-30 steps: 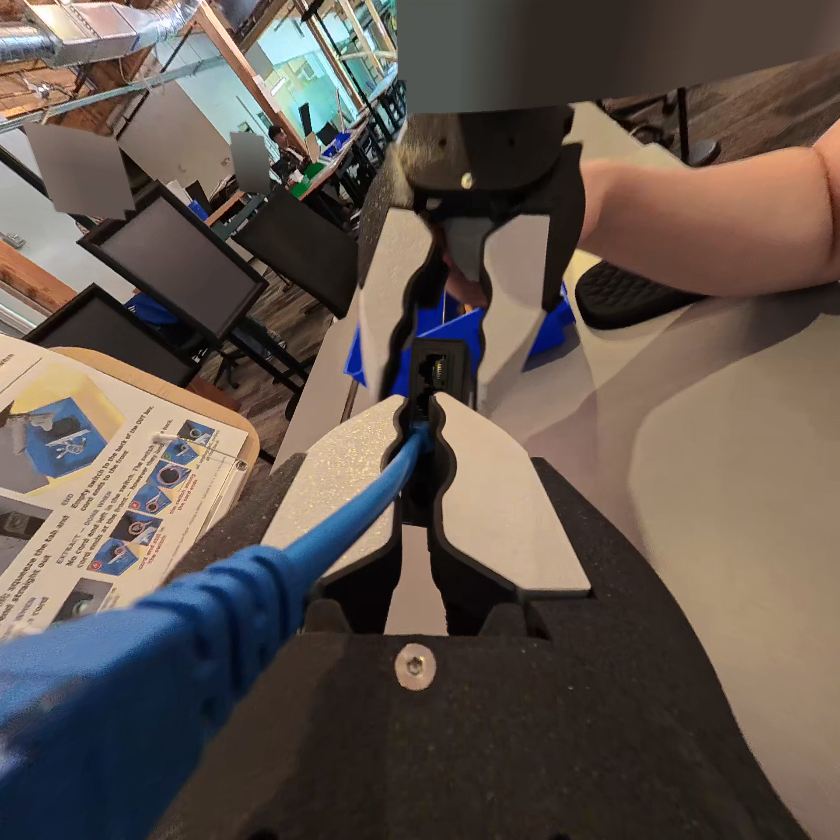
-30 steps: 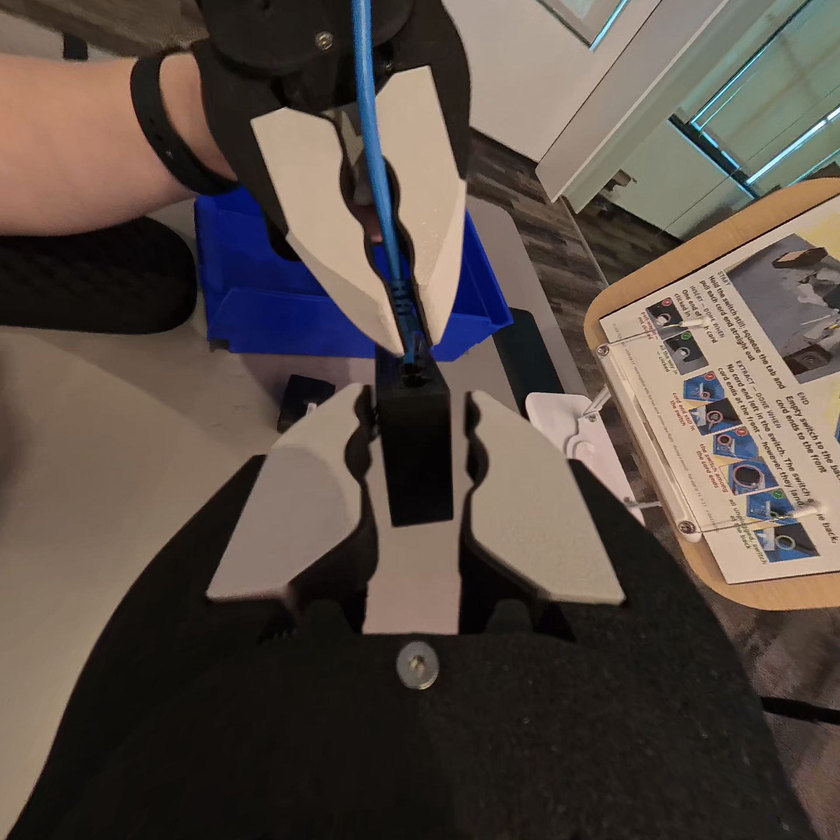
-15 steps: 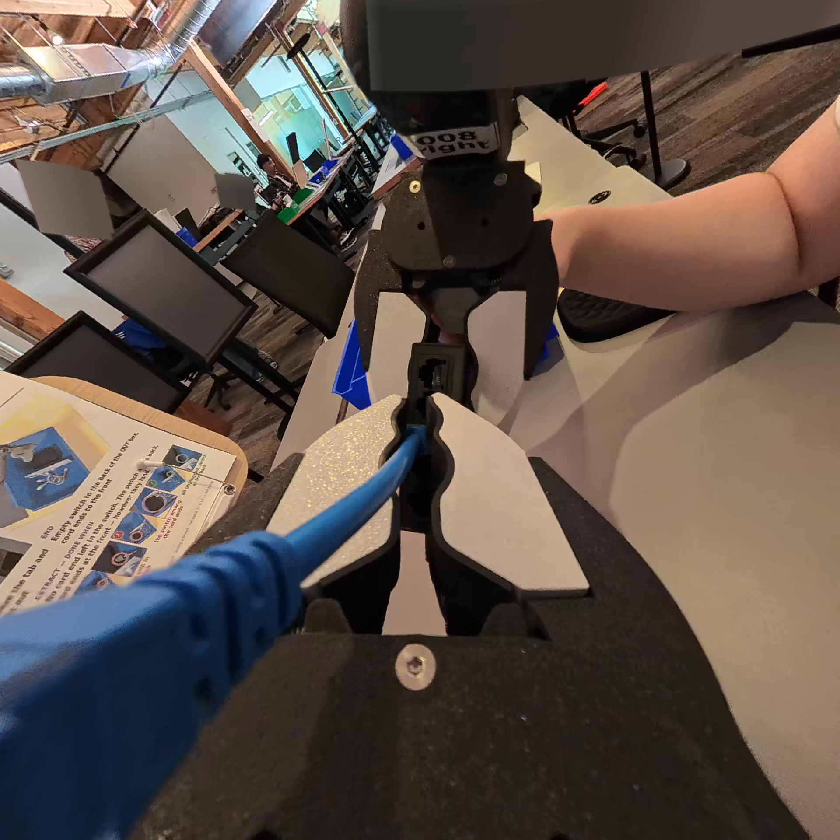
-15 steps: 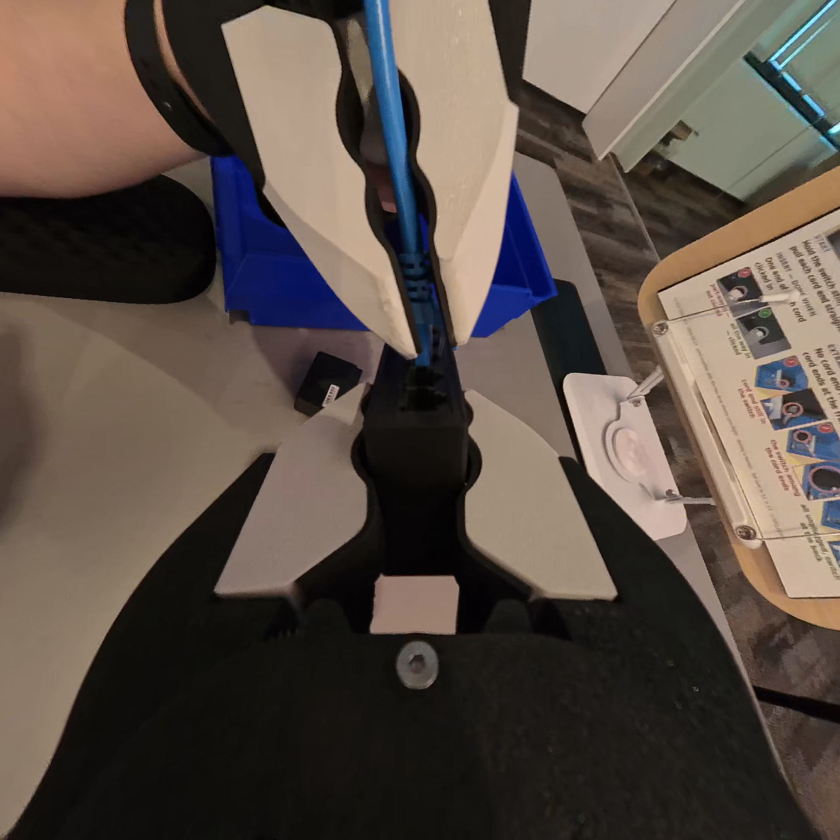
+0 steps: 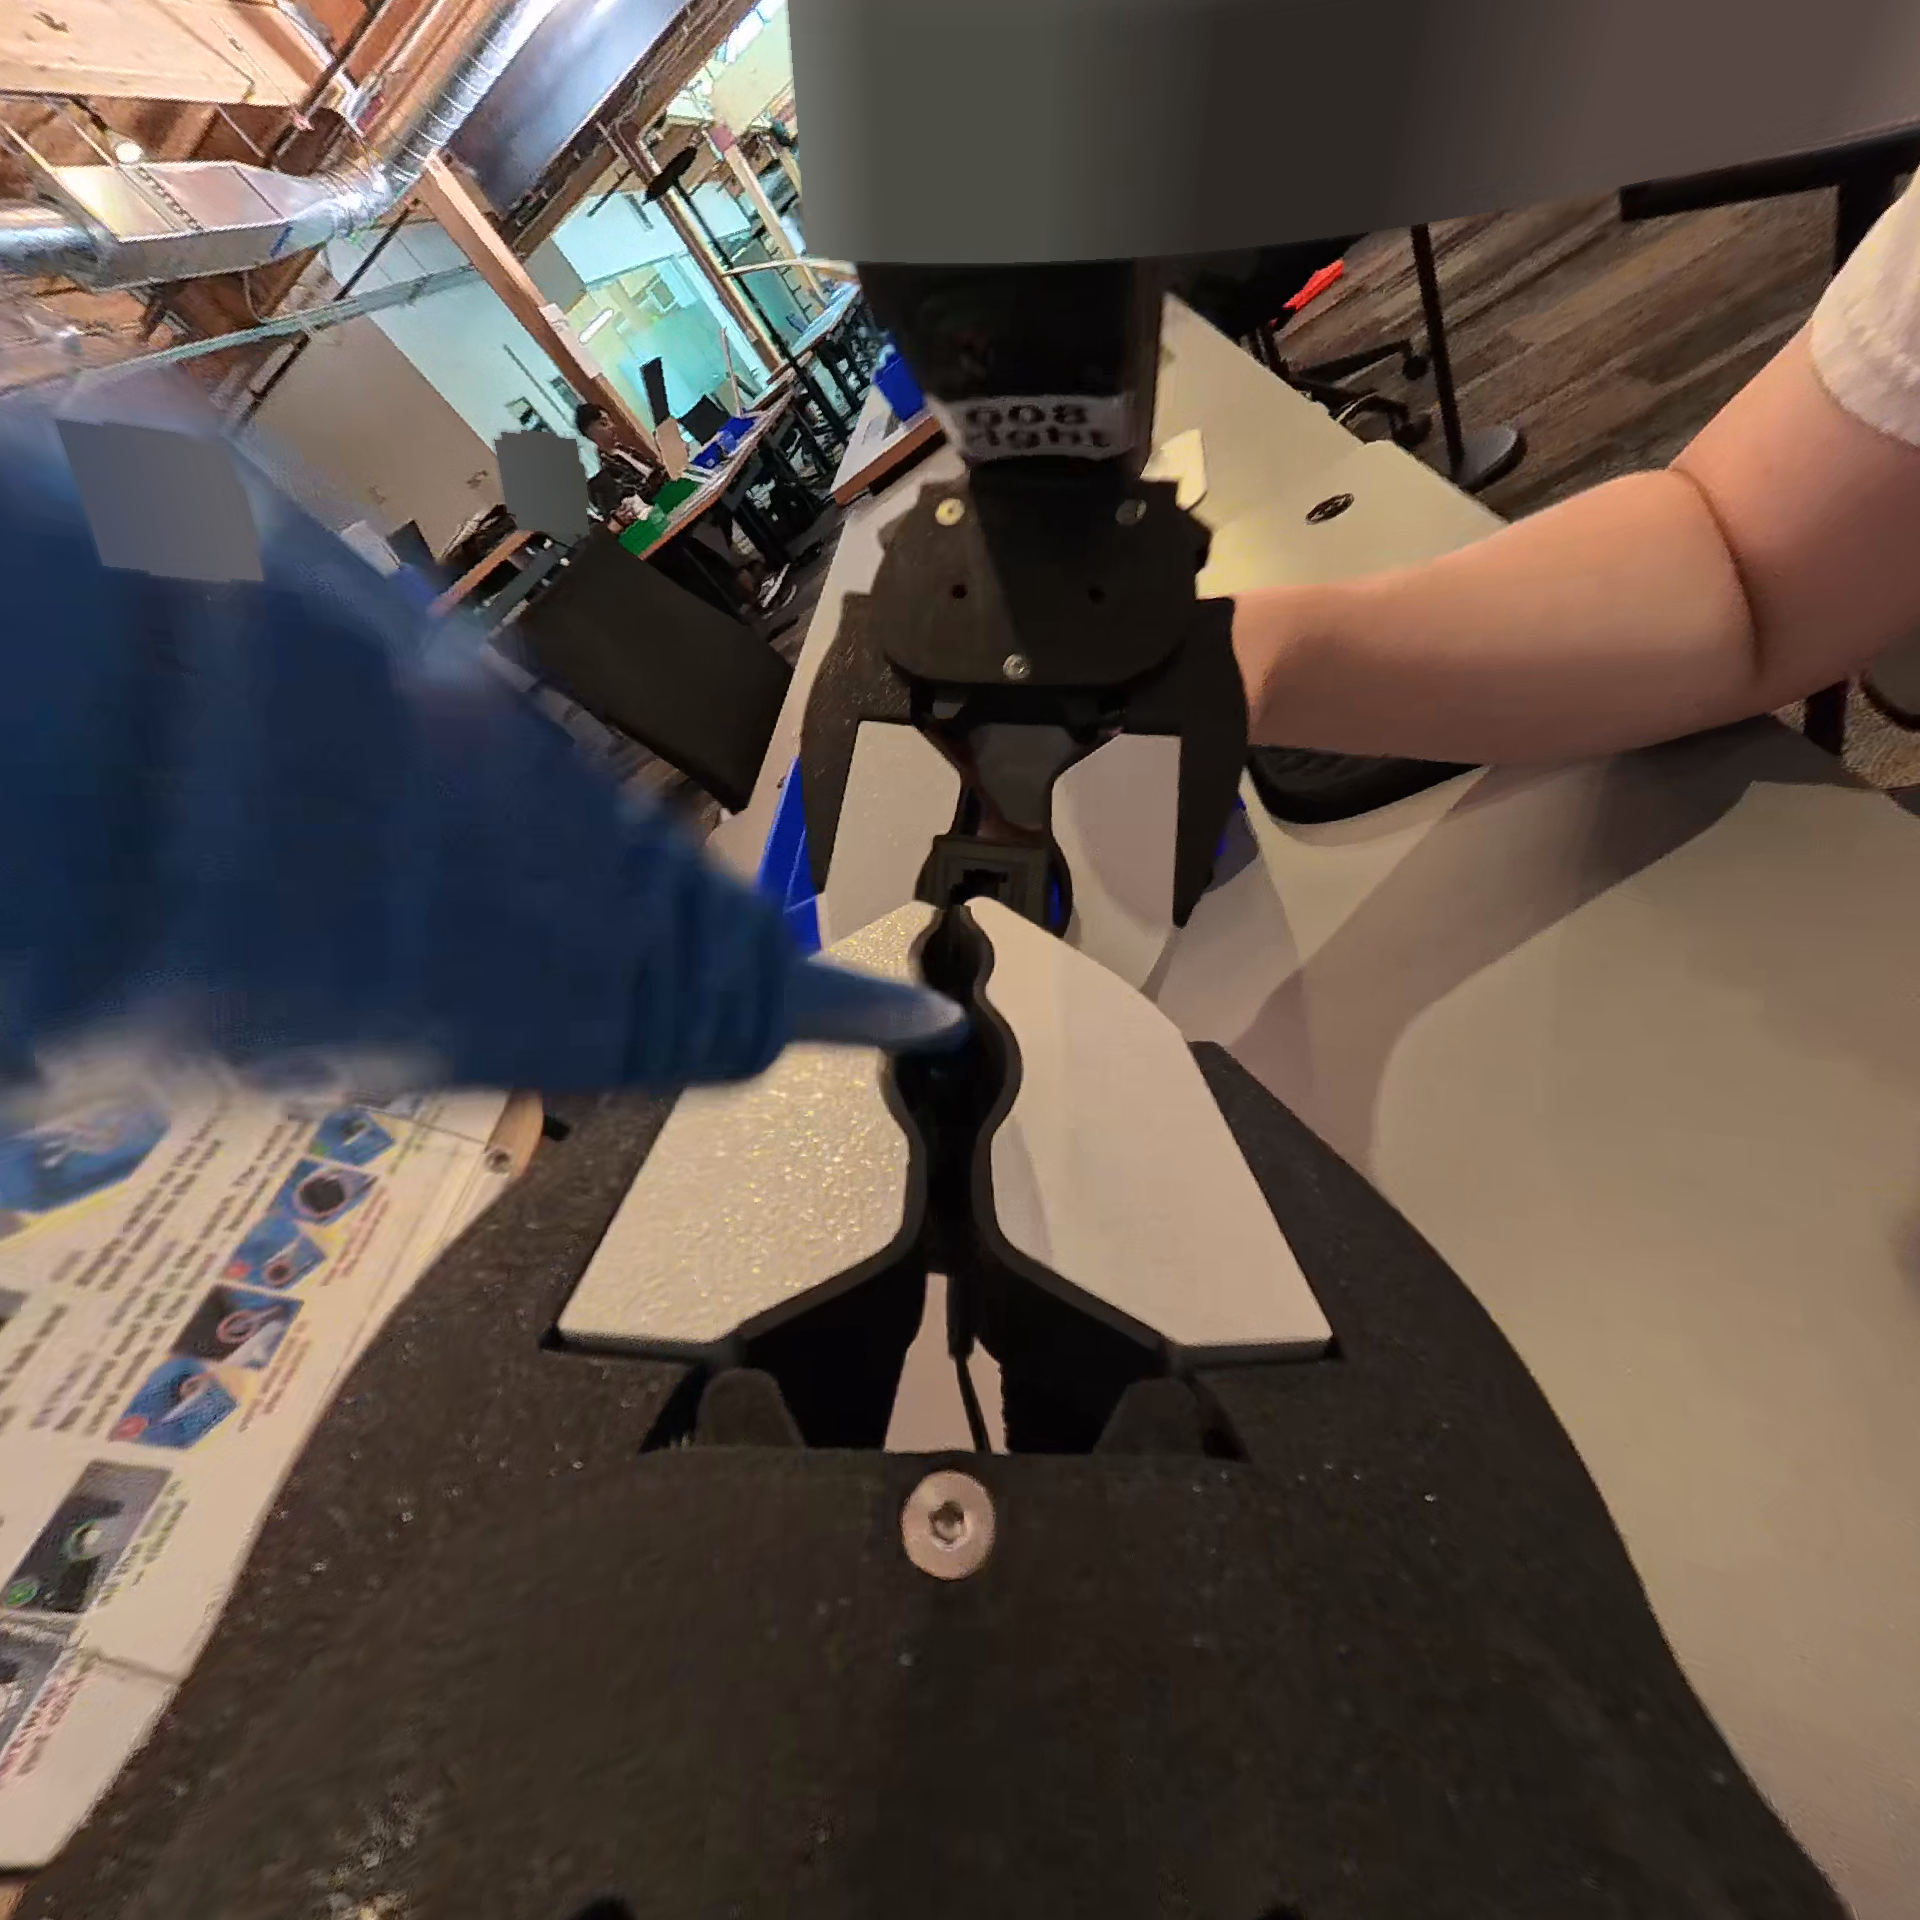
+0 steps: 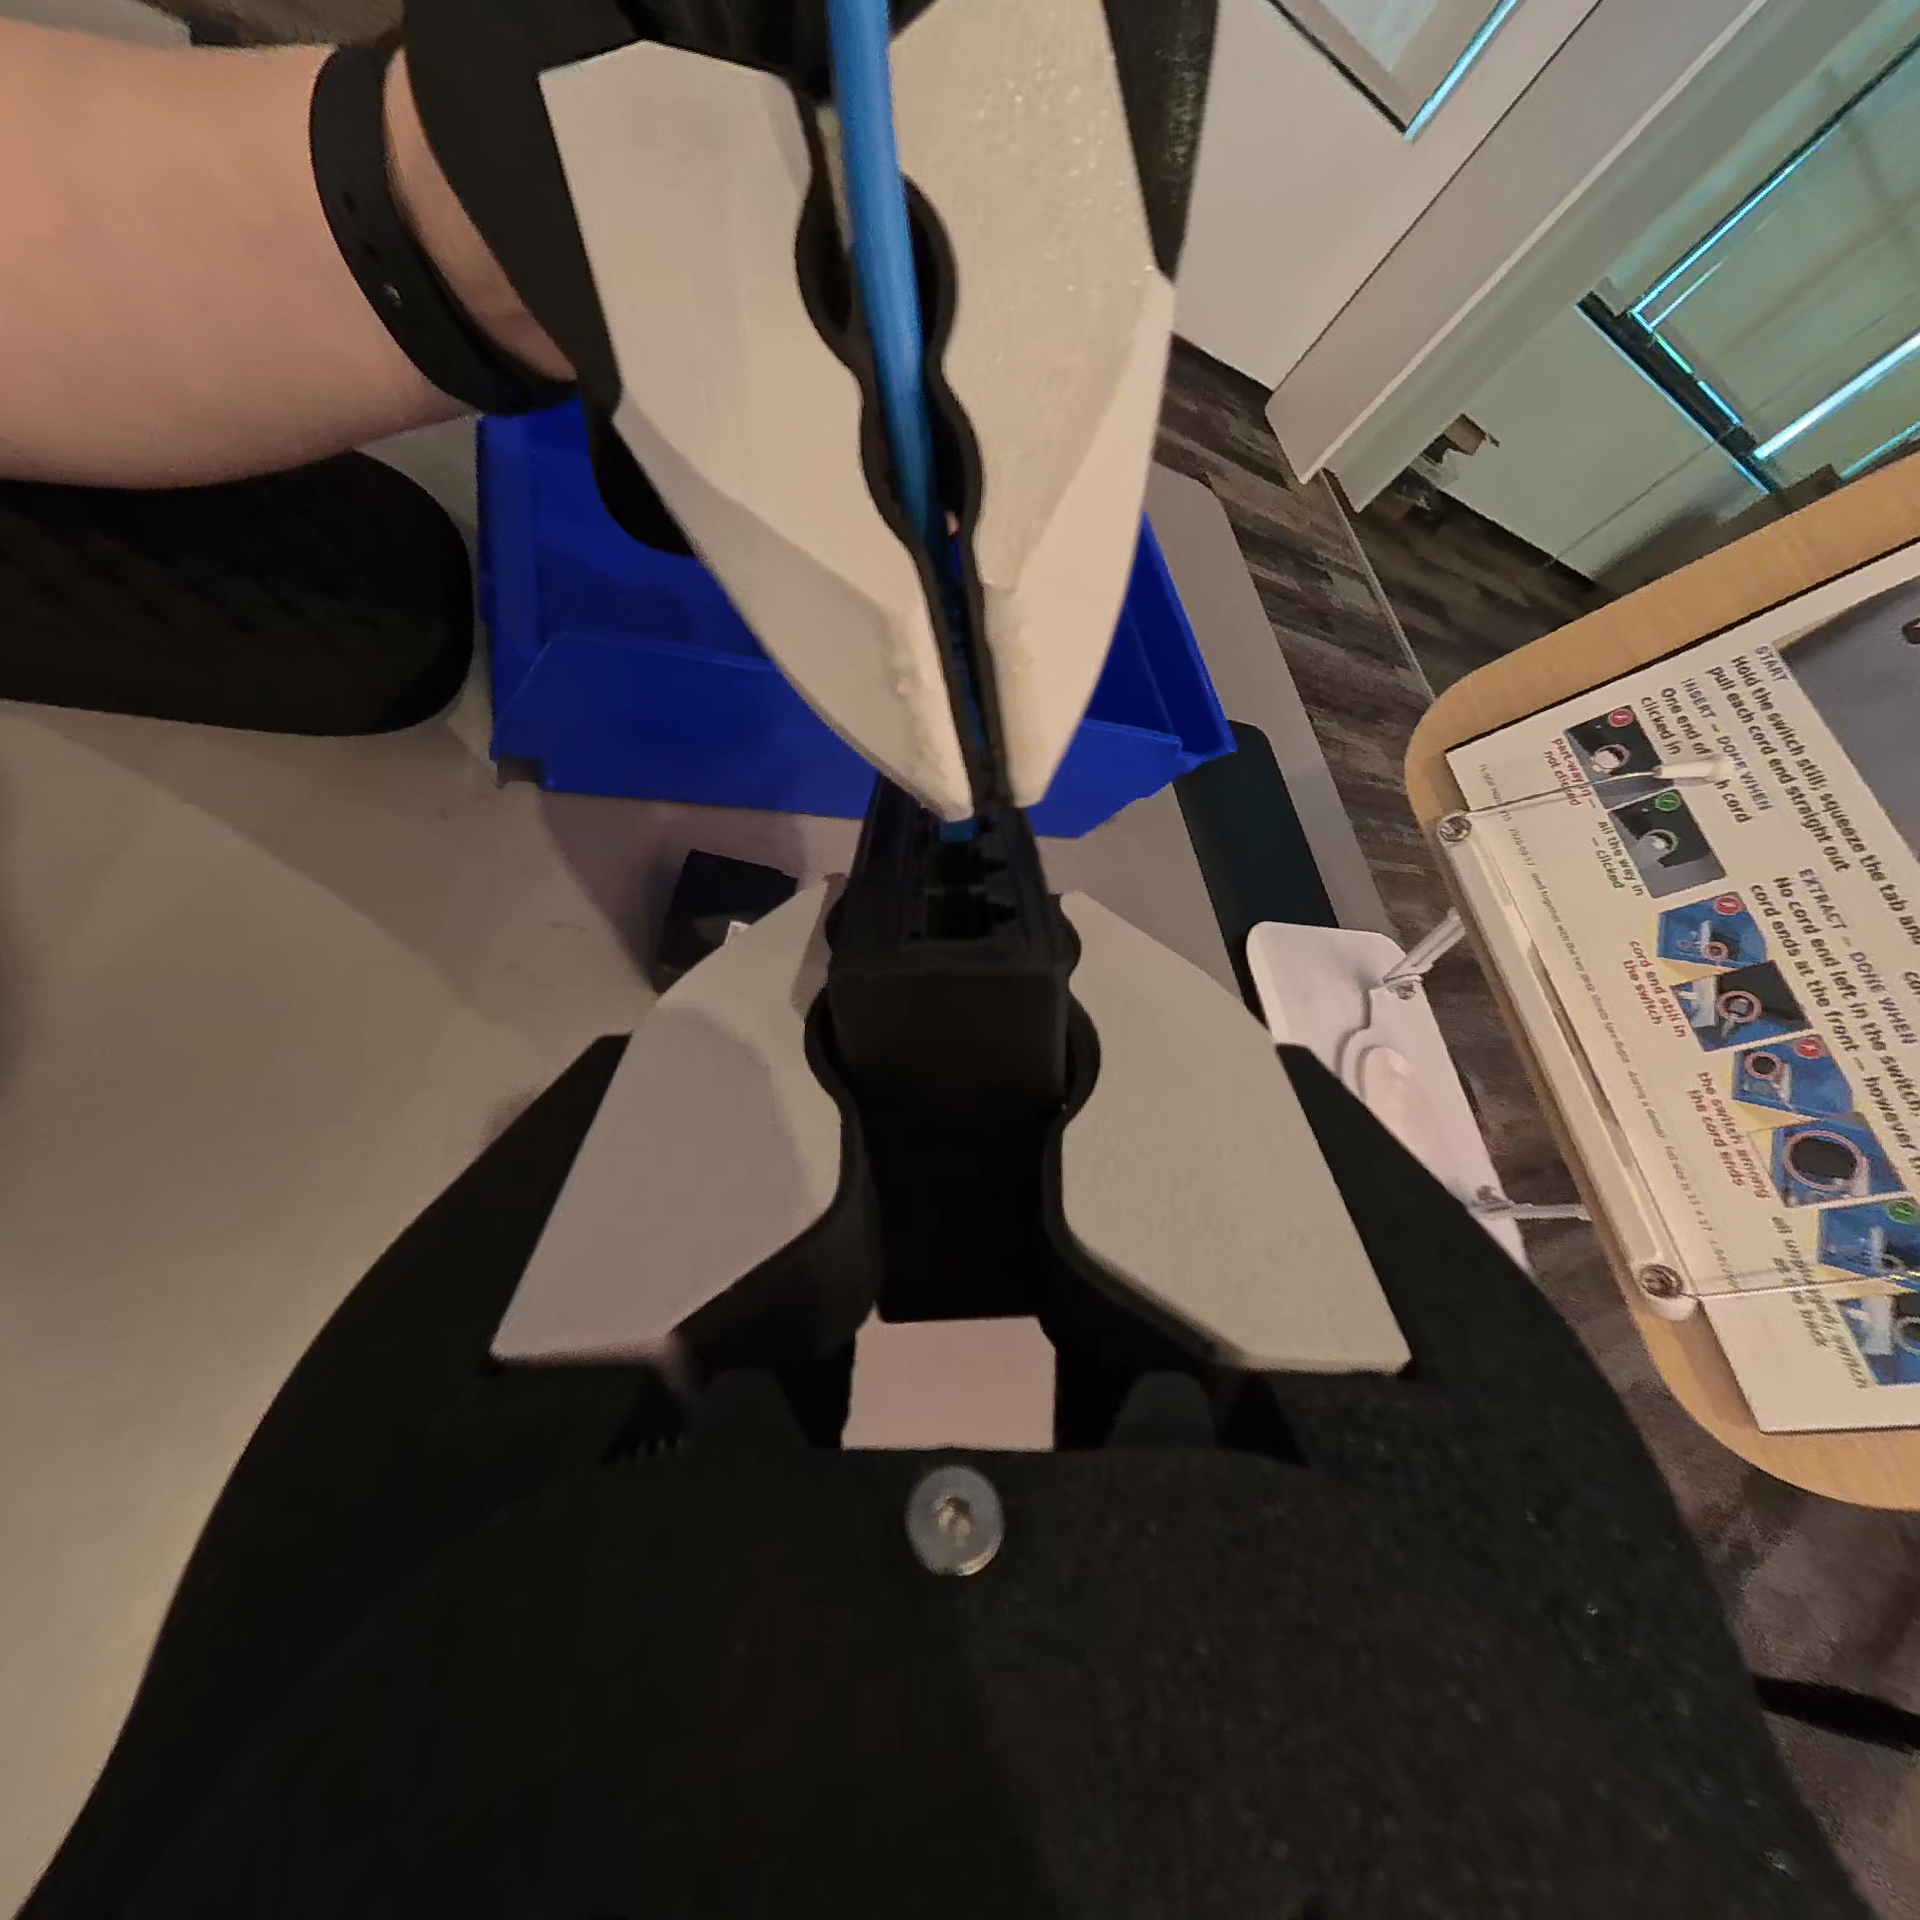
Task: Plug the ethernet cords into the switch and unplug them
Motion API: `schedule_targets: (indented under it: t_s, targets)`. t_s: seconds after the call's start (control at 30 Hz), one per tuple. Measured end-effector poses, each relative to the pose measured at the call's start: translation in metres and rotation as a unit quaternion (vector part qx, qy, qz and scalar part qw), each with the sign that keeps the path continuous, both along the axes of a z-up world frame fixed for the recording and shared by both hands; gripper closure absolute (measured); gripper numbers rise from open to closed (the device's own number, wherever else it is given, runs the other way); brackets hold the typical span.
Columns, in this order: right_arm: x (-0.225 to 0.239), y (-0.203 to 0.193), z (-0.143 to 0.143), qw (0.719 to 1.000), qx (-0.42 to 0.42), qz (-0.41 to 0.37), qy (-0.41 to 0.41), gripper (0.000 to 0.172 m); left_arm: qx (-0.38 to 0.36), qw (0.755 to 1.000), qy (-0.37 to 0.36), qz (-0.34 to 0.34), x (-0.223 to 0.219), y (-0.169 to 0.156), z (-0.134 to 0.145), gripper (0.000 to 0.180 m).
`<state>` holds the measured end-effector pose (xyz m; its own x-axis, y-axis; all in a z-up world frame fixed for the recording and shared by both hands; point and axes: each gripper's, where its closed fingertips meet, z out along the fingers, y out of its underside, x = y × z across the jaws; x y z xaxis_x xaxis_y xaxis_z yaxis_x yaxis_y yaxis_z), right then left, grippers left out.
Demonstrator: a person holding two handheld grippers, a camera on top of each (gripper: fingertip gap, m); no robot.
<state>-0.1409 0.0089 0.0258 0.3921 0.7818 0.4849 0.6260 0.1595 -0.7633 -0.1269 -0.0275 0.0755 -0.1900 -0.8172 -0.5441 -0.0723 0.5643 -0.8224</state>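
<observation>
At the switch [image 6: 951, 1049] my right claw [image 6: 948, 940] grips, my left claw [image 6: 971, 795], pinching the blue ethernet cord [image 6: 868, 239], seats its plug; next, I'd push straight.

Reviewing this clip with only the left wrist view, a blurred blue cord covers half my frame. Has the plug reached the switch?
Observer: The right wrist view shows the blue cord with its plug tip at the mouth of the farthest port of the switch. I cannot tell whether it is seated.
Operator: Are the other ports occupied?
Observer: No, the two nearer ports are empty.
Operator: Is anything loose nearby?
Observer: A small black box lies on the table left of the switch, in front of a blue bin.
</observation>
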Motion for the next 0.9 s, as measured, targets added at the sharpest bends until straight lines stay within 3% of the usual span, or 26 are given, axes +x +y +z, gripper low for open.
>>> schedule_targets:
  t_s: [0.03, 0.4, 0.53, 0.67, 0.77, 0.9]
  targets:
    - [-0.002, 0.0, 0.0, 1.0, -0.001, 0.007, 0.006, 0.14, -0.003, 1.0, 0.001, -0.006, 0.0, -0.003, 0.0, 0.18]
    - [0.0, 0.002, 0.002, 0.998, 0.048, -0.005, -0.028, 0.142, 0.004, 1.0, -0.018, -0.014, 0.002, -0.007, 0.002, 0.179]
    - [0.016, 0.009, 0.014, 0.993, 0.103, -0.038, -0.035, 0.142, -0.023, 0.998, -0.06, 0.005, -0.007, 0.0, 0.023, 0.152]
    - [0.043, 0.022, 0.022, 0.987, 0.132, -0.084, -0.043, 0.142, -0.032, 0.997, -0.075, 0.015, -0.036, 0.004, 0.046, 0.146]
    - [0.062, 0.03, 0.019, 0.981, 0.14, -0.111, -0.069, 0.142, 0.03, 0.995, -0.056, 0.083, -0.062, 0.01, 0.061, 0.145]
    - [0.063, 0.026, 0.029, 0.981, 0.158, -0.097, -0.065, 0.142, 0.154, 0.972, -0.034, 0.176, -0.085, 0.028, 0.092, 0.156]
